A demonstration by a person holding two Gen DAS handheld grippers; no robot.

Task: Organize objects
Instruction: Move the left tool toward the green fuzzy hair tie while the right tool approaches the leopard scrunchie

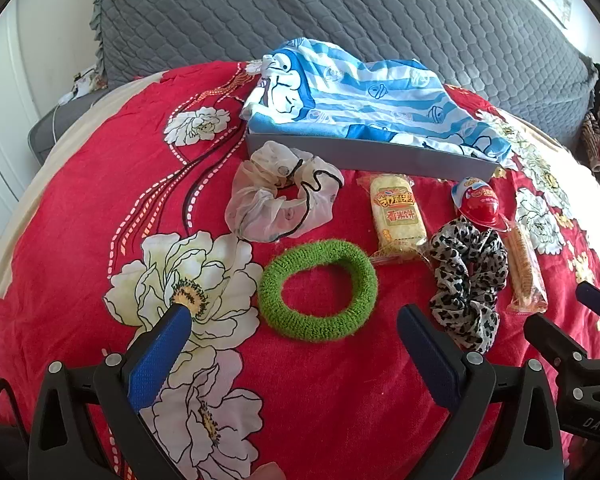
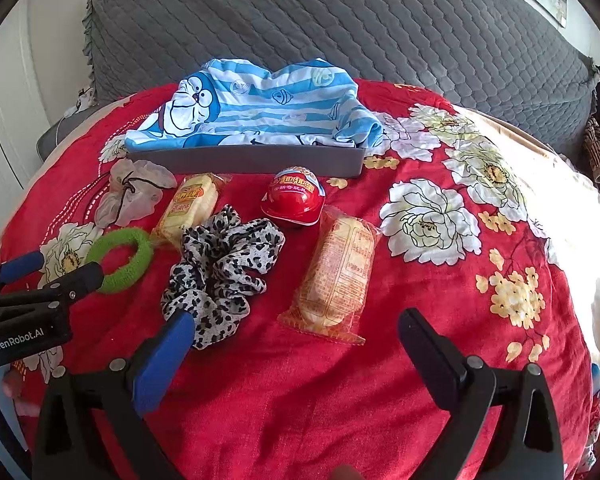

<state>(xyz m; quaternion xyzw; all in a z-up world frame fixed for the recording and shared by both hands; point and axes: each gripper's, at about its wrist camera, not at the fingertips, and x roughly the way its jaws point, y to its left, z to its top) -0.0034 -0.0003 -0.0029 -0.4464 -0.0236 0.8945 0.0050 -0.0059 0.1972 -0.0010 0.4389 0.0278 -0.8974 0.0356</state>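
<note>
Grey quilted cover filled the top of both views. Below it, the red floral bedspread took up the rest and carried everything.

Grey tray sat upper centre, with a blue-striped cartoon cloth draped over it and spilling off its right end.

In front of the tray, mid frame in the left wrist view:
- sheer white scrunchie, left, just below the tray wall
- leopard-print scrunchie, right, touching the rice-cracker pack
- green fuzzy hair ring, centre, lying flat
- rice-cracker pack, between the white scrunchie and the red capsule
- second wrapped snack, label side down, right of the leopard scrunchie
- red egg-shaped capsule, just below the tray, touching the second snack's top end

Left gripper was spread wide, nothing between its fingers, hanging over the near edge of the green ring. Right gripper was also spread wide and empty, above the lower end of the second snack, its blue finger against the leopard scrunchie's lower edge.
</note>
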